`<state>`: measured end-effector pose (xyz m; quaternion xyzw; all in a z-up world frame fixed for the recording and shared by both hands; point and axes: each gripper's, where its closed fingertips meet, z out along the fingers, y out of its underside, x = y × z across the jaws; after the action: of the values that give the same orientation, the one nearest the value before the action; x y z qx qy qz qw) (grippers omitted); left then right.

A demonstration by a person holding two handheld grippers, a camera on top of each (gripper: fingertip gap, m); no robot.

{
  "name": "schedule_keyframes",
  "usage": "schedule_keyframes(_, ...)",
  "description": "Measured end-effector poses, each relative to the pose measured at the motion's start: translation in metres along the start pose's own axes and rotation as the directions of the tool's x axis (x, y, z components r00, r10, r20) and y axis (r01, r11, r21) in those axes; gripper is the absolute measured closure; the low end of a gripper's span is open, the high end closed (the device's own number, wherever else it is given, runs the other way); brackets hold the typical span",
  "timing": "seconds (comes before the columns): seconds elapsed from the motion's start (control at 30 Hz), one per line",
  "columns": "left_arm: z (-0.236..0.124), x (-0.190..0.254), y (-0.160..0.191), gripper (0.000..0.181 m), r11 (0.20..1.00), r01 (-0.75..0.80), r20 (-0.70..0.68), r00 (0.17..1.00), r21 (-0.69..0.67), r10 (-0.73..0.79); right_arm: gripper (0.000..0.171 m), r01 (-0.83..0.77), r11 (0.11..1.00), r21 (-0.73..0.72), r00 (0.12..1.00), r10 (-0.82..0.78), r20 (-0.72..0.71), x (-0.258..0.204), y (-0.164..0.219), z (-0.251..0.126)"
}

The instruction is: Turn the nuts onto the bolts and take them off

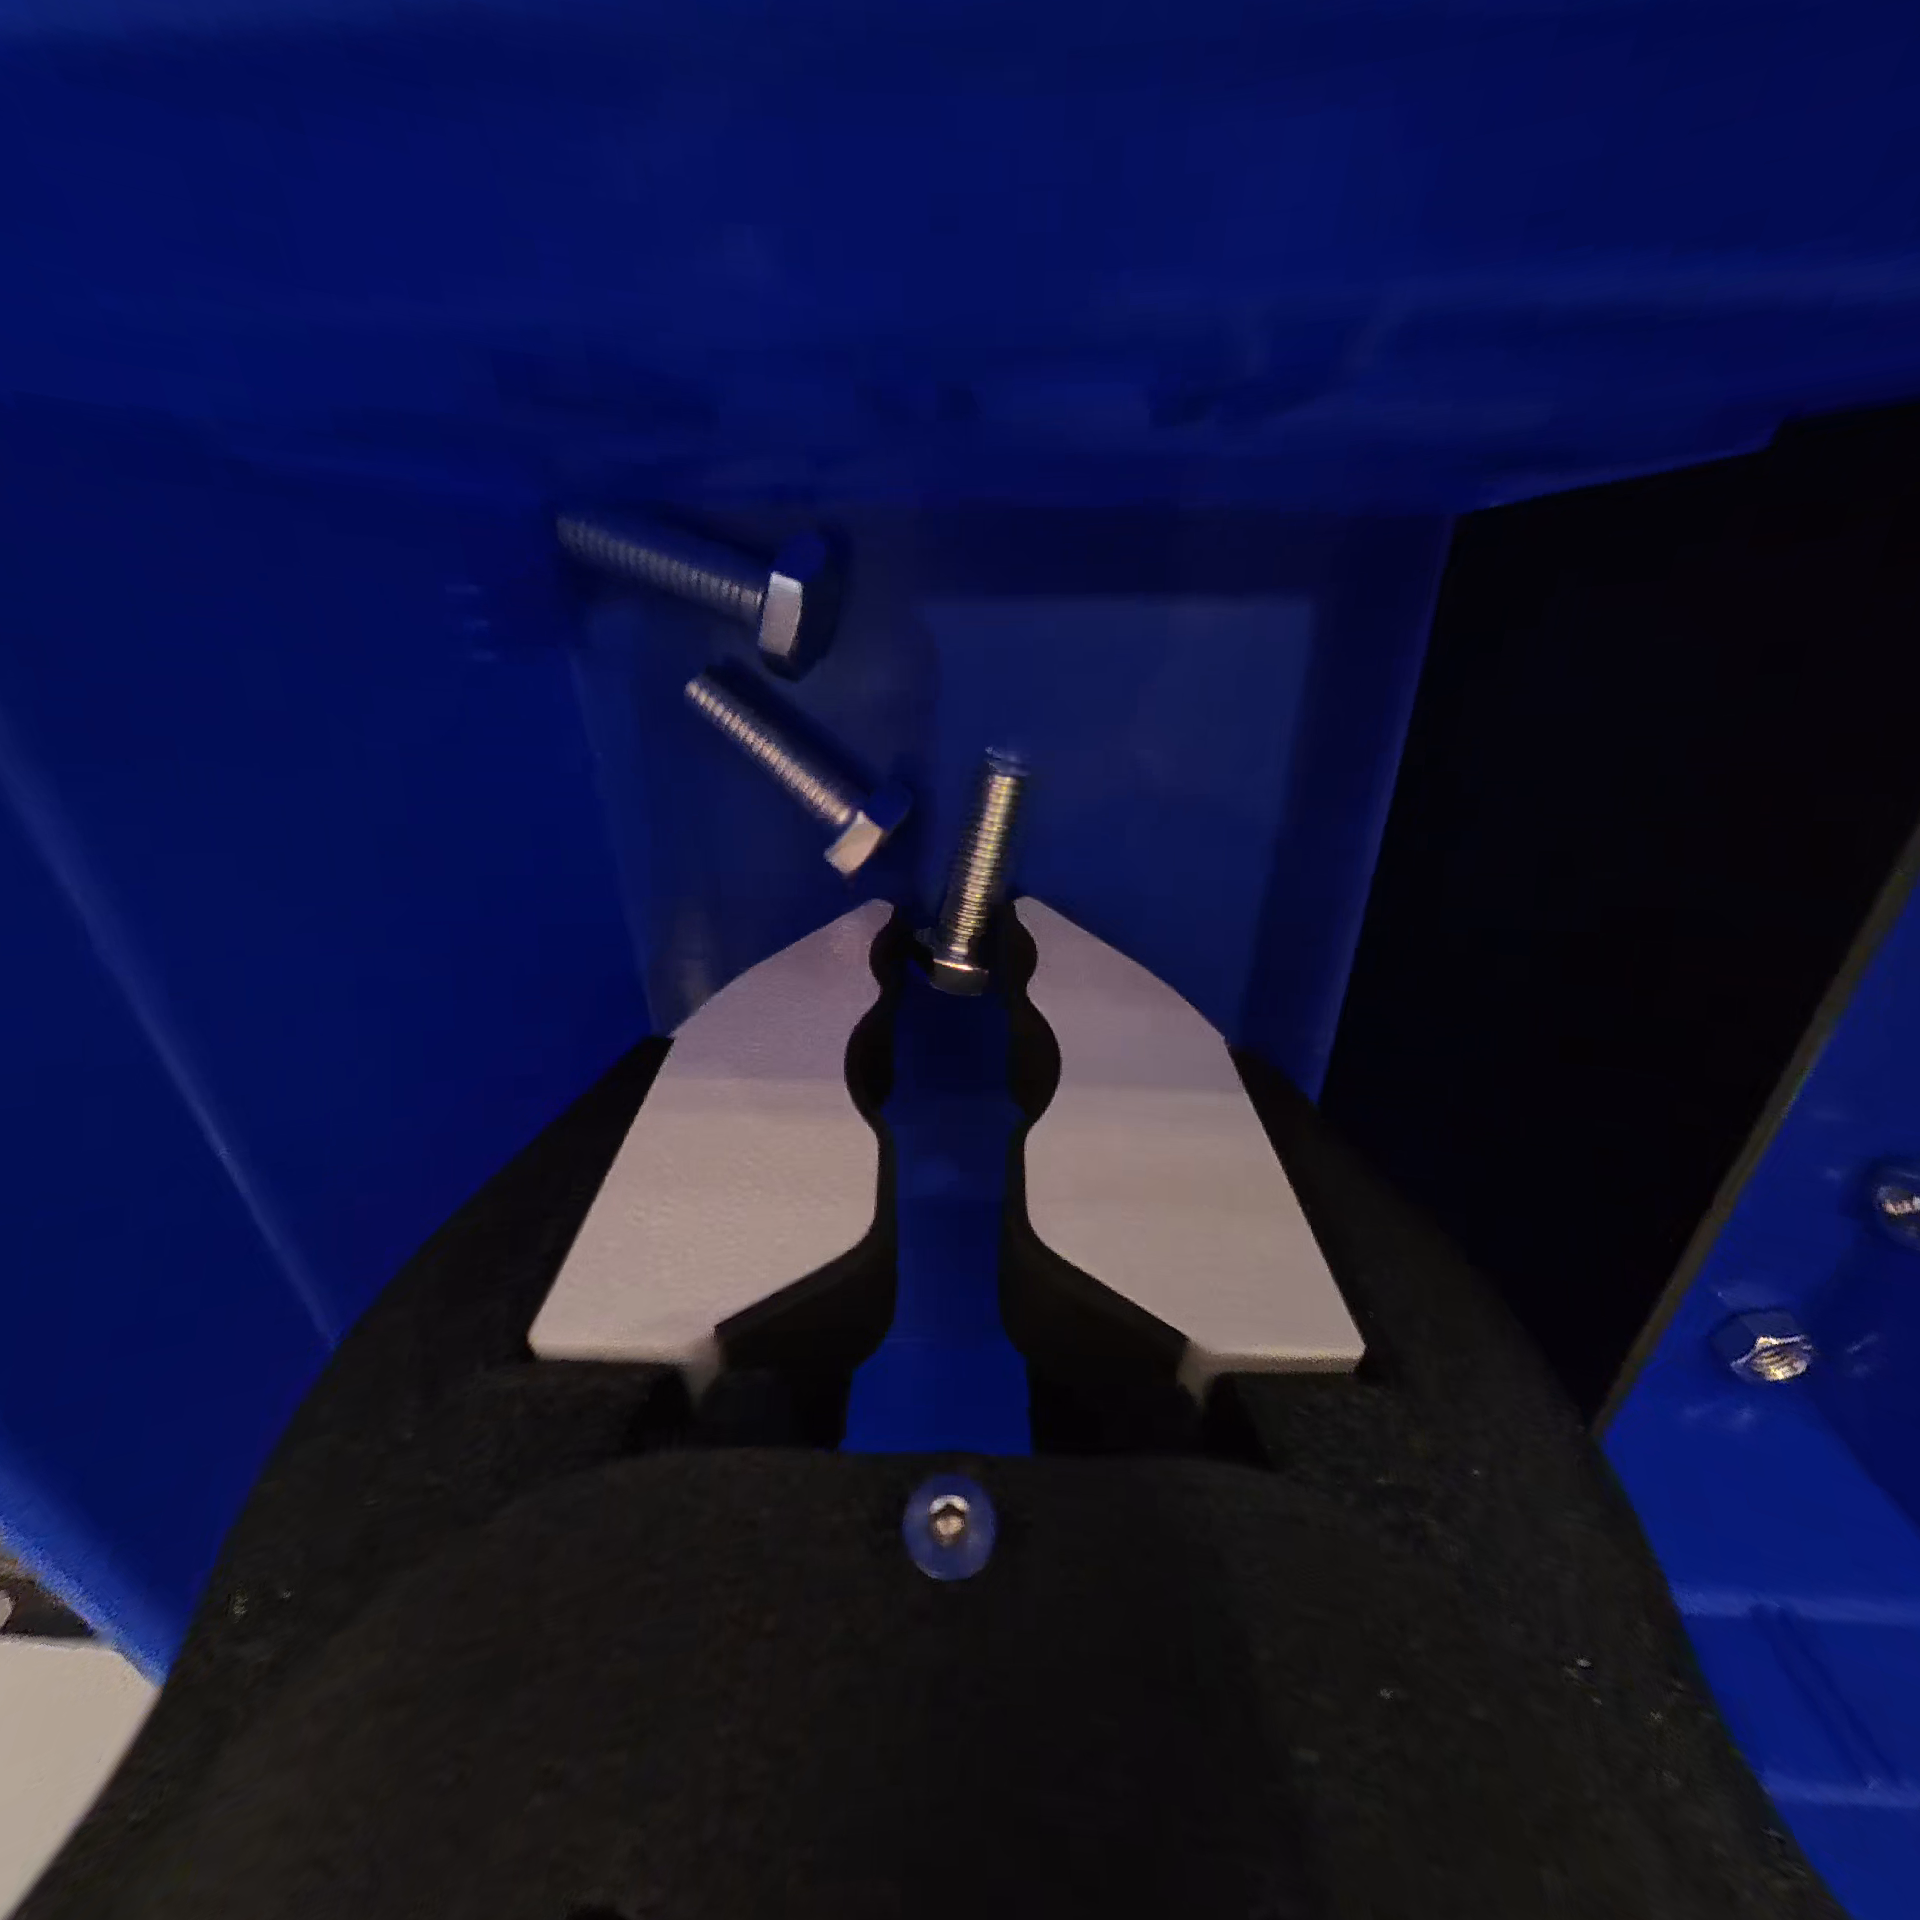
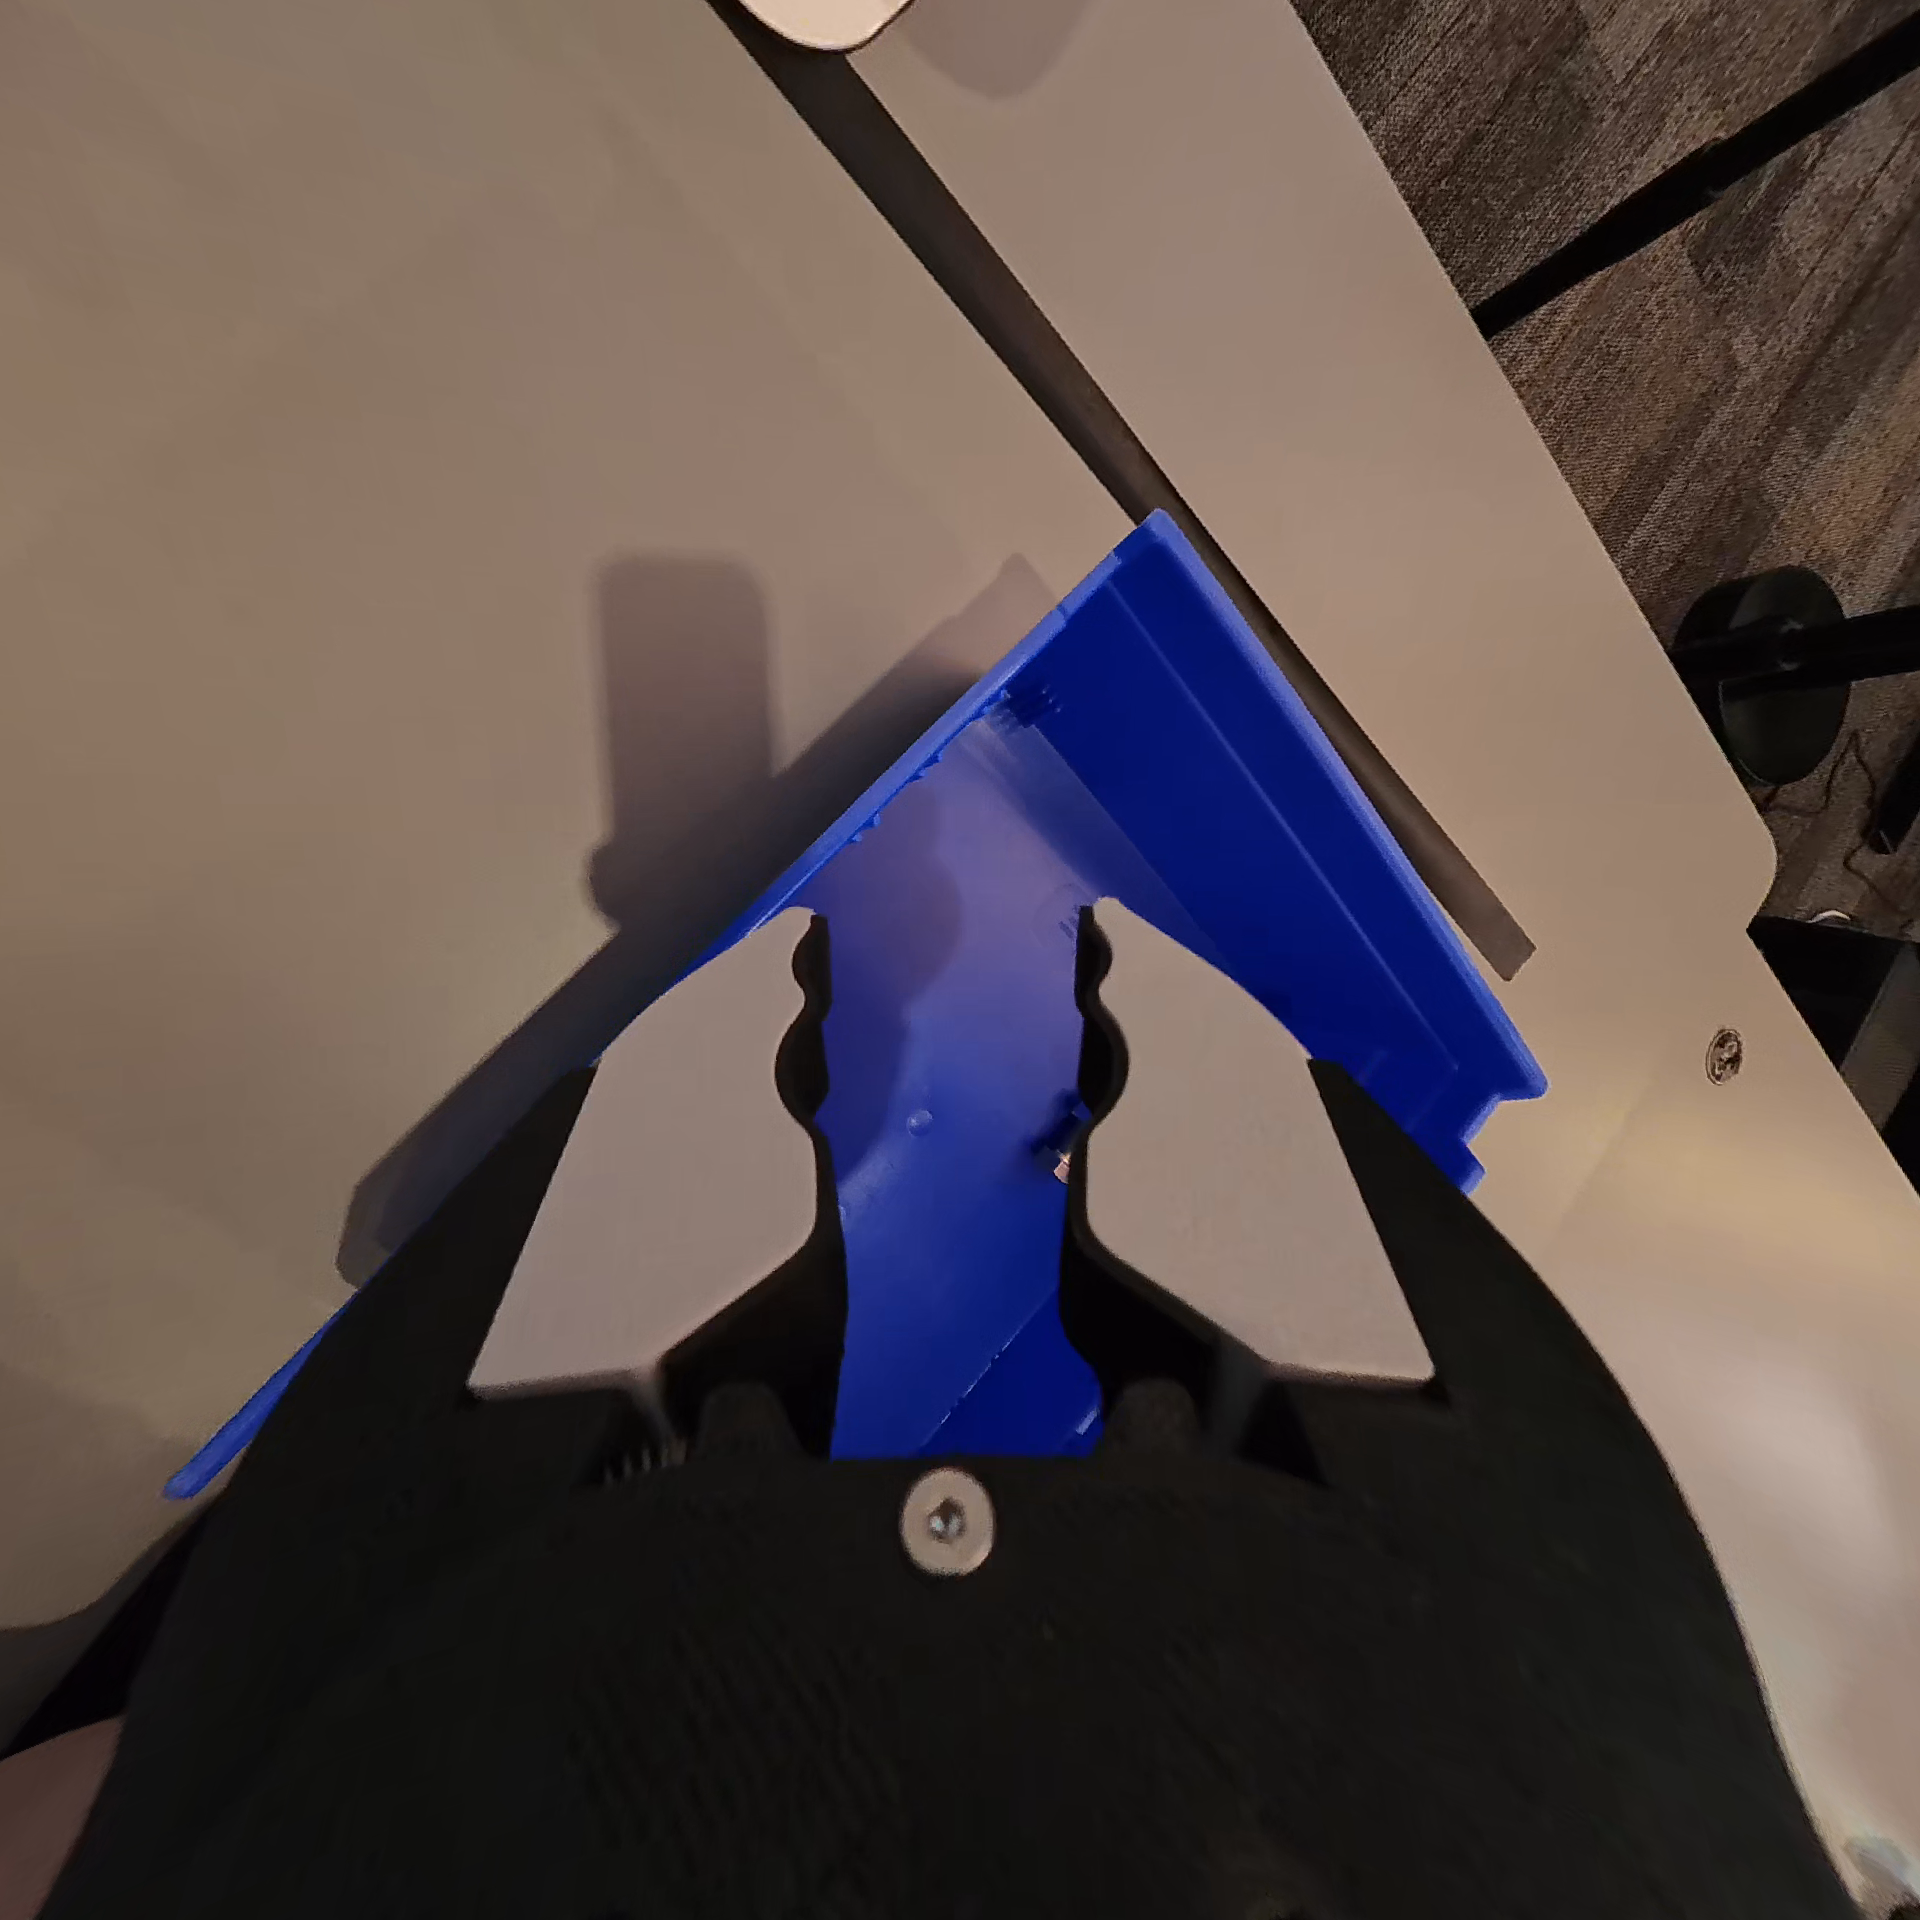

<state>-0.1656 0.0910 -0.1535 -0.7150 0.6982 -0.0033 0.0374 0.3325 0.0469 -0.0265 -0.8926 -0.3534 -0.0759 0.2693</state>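
Grey table (image 2: 416, 416), carpet floor (image 2: 1714, 260) at 2 o'clock; blue bin (image 2: 1247, 779); left gripper (image 1: 954, 925) clenched on bolt (image 1: 977, 862); right gripper (image 2: 948, 920) released.

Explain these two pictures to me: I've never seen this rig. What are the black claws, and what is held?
Each picture comes from a camera on a hand-held two-finger gripper, looking along its fingers. In the left wrist view, the left gripper reaches into a blue bin and pinches a bolt near its head. Two more bolts lie beyond. Nuts sit in a neighbouring bin at the right. In the right wrist view, the right gripper hangs open and empty above a blue bin on a pale table.
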Motion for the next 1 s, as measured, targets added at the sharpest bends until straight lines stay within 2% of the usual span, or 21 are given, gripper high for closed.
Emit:
schedule_keyframes(0.13, -0.025, -0.012, 0.008, 0.165, 0.996, 0.075, 0.146, 0.986, 0.05, -0.082, 0.124, -0.004, 1.0, 0.028, 1.0, 0.004, -0.002, 0.001, -0.004, -0.005)
schedule_keyframes(0.23, -0.077, -0.021, 0.002, 0.165, 0.954, 0.2, 0.255, 0.933, 0.223, -0.255, 0.125, -0.009, 0.998, 0.069, 1.0, 0.01, -0.014, 0.002, -0.011, -0.012)
schedule_keyframes(0.3, -0.121, -0.017, -0.015, 0.165, 0.877, 0.264, 0.262, 0.884, 0.402, -0.386, 0.126, -0.01, 0.993, 0.115, 0.999, 0.014, -0.035, 0.002, -0.02, -0.02)
schedule_keyframes(0.4, -0.18, 0.012, -0.065, 0.166, 0.687, 0.309, 0.113, 0.861, 0.658, -0.496, 0.126, 0.034, 0.954, 0.298, 0.998, -0.019, -0.054, -0.009, -0.056, -0.044)
schedule_keyframes(0.47, -0.211, 0.043, -0.112, 0.166, 0.549, 0.301, -0.018, 0.887, 0.78, -0.461, 0.126, 0.064, 0.845, 0.531, 0.996, -0.086, 0.017, -0.039, -0.098, -0.074)
schedule_keyframes(0.5, -0.223, 0.058, -0.135, 0.166, 0.482, 0.295, -0.069, 0.899, 0.825, -0.432, 0.126, 0.054, 0.747, 0.662, 0.987, -0.139, 0.076, -0.06, -0.12, -0.095)
schedule_keyframes(0.57, -0.242, 0.088, -0.18, 0.166, 0.355, 0.292, -0.169, 0.926, 0.888, -0.339, 0.129, -0.063, 0.487, 0.871, 0.937, -0.272, 0.22, -0.105, -0.15, -0.149)
schedule_keyframes(0.6, -0.249, 0.102, -0.201, 0.166, 0.298, 0.297, -0.213, 0.935, 0.907, -0.285, 0.133, -0.147, 0.375, 0.915, 0.899, -0.336, 0.282, -0.122, -0.156, -0.173)
schedule_keyframes(0.63, -0.257, 0.113, -0.22, 0.166, 0.239, 0.304, -0.248, 0.939, 0.922, -0.238, 0.138, -0.227, 0.3, 0.926, 0.863, -0.379, 0.335, -0.134, -0.159, -0.191)
schedule_keyframes(0.67, -0.263, 0.122, -0.236, 0.166, 0.198, 0.311, -0.273, 0.942, 0.93, -0.194, 0.139, -0.291, 0.266, 0.919, 0.833, -0.402, 0.38, -0.142, -0.16, -0.2)
schedule_keyframes(0.73, -0.27, 0.136, -0.261, 0.166, 0.166, 0.299, -0.278, 0.951, 0.94, -0.135, 0.138, -0.362, 0.27, 0.892, 0.77, -0.453, 0.45, -0.154, -0.16, -0.205)
schedule_keyframes(0.87, -0.27, 0.15, -0.294, 0.167, 0.159, 0.29, -0.281, 0.957, 0.944, -0.078, 0.138, -0.493, 0.27, 0.827, 0.681, -0.473, 0.56, -0.158, -0.162, -0.211)
schedule_keyframes(1.0, -0.264, 0.15, -0.307, 0.167, 0.139, 0.285, -0.278, 0.958, 0.948, -0.065, 0.139, -0.463, 0.385, 0.798, 0.65, -0.464, 0.601, -0.167, -0.161, -0.192)
